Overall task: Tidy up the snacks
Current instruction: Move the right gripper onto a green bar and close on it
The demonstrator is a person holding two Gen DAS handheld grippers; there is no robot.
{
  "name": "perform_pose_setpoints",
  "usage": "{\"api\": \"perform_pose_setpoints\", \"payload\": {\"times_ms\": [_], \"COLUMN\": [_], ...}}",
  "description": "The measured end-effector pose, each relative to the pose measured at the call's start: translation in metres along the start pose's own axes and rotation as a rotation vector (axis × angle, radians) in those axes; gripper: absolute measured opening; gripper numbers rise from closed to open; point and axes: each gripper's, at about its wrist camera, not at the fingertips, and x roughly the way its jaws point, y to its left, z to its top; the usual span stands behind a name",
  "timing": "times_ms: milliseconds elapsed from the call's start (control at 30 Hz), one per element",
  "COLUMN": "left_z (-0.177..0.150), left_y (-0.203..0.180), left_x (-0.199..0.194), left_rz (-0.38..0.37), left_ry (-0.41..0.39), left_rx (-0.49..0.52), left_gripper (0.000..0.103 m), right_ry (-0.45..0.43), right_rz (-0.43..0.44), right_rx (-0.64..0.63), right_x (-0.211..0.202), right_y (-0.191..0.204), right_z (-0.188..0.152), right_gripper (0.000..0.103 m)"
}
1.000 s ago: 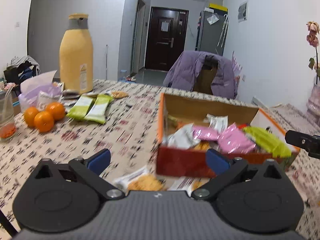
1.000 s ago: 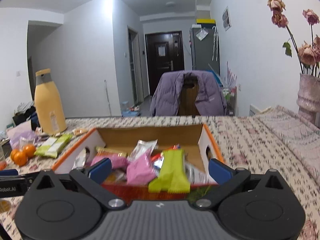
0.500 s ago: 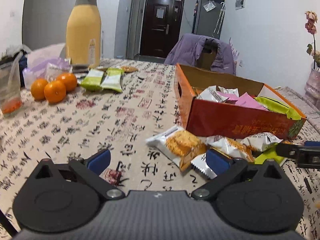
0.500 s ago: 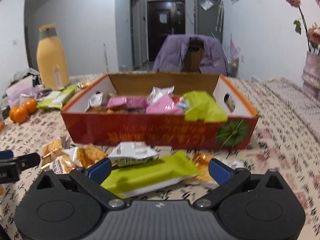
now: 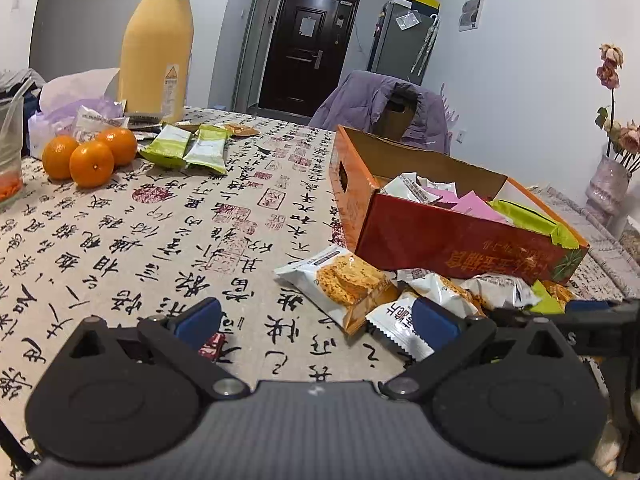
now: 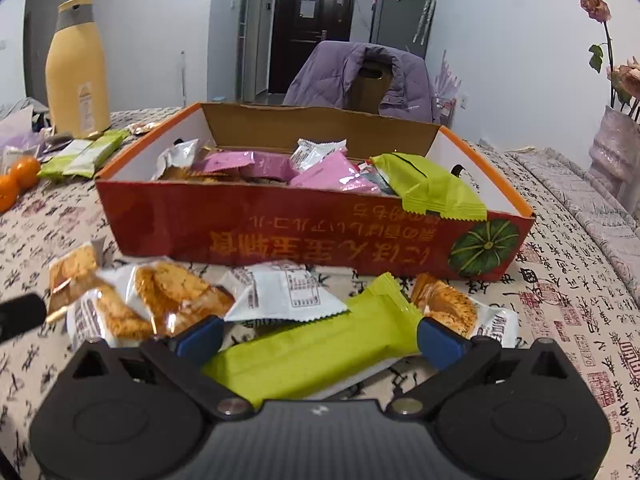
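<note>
Right gripper (image 6: 318, 336), item one: I am holding it wide open and empty, straddling a long green snack bar (image 6: 316, 350) lying flat on the tablecloth (image 6: 568, 280) just before the red cardboard box (image 6: 280, 236). Left gripper (image 5: 316, 318) is hanging open, empty, near a crinkly cookie packet (image 5: 340, 284). Pickup step, I judge; next, closing on the slick, soft wrapper and lifting it into the box.

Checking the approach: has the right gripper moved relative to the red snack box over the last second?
Yes. The right gripper has dropped and backed off the red snack box, now low over the loose green packet.
</note>
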Motion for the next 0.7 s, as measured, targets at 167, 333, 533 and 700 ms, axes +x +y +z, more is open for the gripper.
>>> {"api": "perform_pose_setpoints", "payload": {"times_ms": [167,333,533,700], "left_z": [0.001,0.0,0.001,0.001], "left_y": [0.001,0.003,0.008,0.006], "left_x": [0.001,0.0,0.0,0.0], "left_rz": [0.001,0.009,0.006,0.003], "left_ry": [0.008,-0.005,-0.005,-0.008], "left_rx": [-0.012,-0.023,-0.058,-0.047], "left_gripper": [0.103,0.103,0.103,0.103], "right_ry": [-0.001,0.028,-0.011,-0.031], "right_rz": [0.007,0.028,0.057,0.08], "right_rx": [-0.04,-0.051,0.025,0.051], "right_x": [-0.016,-0.021,-0.049,-0.074], "right_y": [-0.013,-0.022,-0.036,-0.048], "right_z": [-0.014,-0.029,-0.041,-0.048], "right_gripper": [0.103,0.101,0.101,0.102]}}
